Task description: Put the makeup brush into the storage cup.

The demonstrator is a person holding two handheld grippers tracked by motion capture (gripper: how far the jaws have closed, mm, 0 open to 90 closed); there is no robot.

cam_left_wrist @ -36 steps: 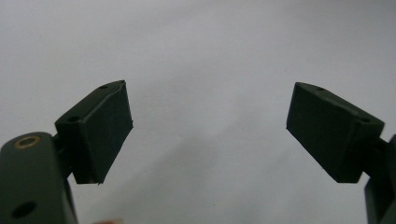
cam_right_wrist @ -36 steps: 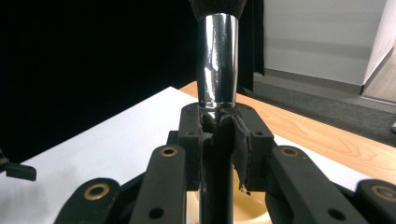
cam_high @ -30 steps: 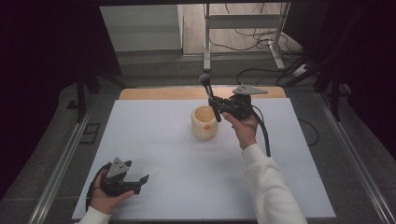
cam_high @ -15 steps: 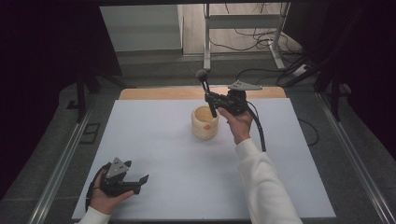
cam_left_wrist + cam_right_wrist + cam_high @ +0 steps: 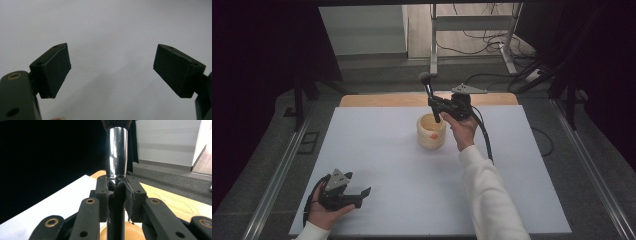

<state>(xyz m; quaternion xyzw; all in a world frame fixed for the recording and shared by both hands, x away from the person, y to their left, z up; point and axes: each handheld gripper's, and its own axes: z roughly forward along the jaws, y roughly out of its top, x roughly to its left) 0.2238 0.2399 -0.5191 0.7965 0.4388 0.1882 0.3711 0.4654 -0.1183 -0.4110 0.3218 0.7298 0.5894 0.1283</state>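
Right hand-held gripper [image 5: 438,106] clamps unlabelled brush [image 5: 429,95].

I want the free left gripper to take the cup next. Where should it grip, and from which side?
Grip the cup across its round wall, coming in level from its left, the open side. The right gripper holds the brush over the mouth, so a grab from above or from the right is likely blocked. The left gripper is open.
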